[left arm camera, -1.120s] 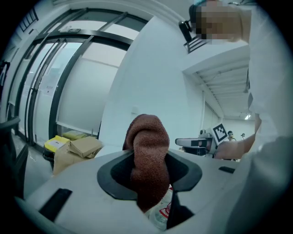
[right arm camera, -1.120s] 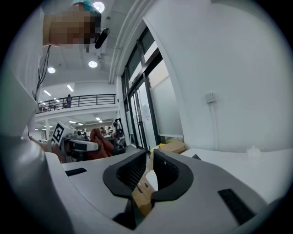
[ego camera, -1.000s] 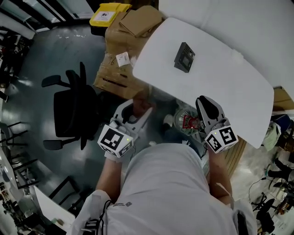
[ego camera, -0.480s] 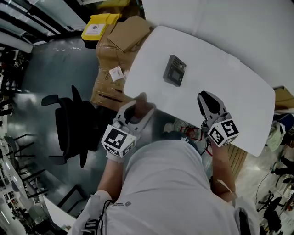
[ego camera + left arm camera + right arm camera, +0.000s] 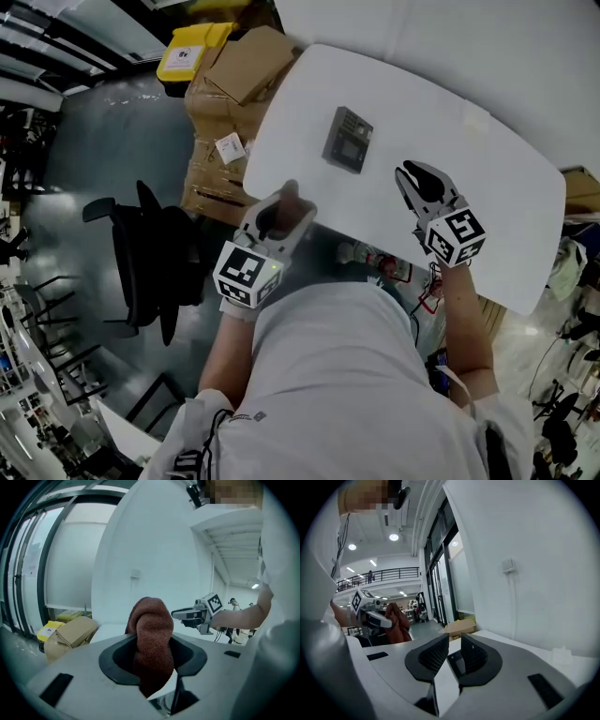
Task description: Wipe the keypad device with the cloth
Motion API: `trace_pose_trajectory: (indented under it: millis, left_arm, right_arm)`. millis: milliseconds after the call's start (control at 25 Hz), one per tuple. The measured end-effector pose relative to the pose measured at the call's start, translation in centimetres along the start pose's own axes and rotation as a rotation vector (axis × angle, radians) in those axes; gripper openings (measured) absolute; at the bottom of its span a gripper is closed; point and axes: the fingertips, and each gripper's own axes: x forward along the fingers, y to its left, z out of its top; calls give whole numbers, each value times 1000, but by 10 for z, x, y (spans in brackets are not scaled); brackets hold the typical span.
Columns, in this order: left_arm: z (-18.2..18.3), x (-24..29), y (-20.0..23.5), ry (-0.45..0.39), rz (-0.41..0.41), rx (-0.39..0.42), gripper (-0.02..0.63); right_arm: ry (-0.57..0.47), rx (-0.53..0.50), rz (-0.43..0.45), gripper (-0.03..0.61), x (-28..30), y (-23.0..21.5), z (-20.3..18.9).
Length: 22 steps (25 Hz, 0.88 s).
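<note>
The dark keypad device [image 5: 348, 140] lies flat on the white table [image 5: 487, 178], towards its far left side. My left gripper [image 5: 281, 208] hangs at the table's near left edge, short of the device, shut on a bunched brown cloth [image 5: 288, 194]. In the left gripper view the cloth [image 5: 152, 630] stands up between the jaws of the left gripper [image 5: 152, 651]. My right gripper [image 5: 412, 176] hovers over the table to the right of the device, its jaws shut with nothing in them. In the right gripper view its pads [image 5: 435, 654] nearly touch, and the keypad is hidden.
Cardboard boxes [image 5: 230, 84] and a yellow bin [image 5: 192, 47] stand on the floor left of the table. A black office chair [image 5: 150, 253] is at the near left. A white wall [image 5: 534, 550] rises behind the table. Clutter [image 5: 380, 261] lies under the near edge.
Both grippers have moved forward towards the keypad: the right one now sits over the tabletop, the left has carried the cloth up to the table's near edge. Neither grip has changed.
</note>
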Motion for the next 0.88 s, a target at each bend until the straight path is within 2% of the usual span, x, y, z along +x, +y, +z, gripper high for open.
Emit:
trace_pose_trajectory:
  millis: [240,520,880]
  left_arm:
    - [-7,27,14,40,-18,1,164]
    - [-22,60,32,129,-52,11,164]
    - [-35,115,48,215,-143,36,164]
  right_arm:
    - [16,-34,6,58,30,-25,-11]
    - [132,-48,16,95,75,-52,-44]
    - [275,-82,38,114,139,-90,-90]
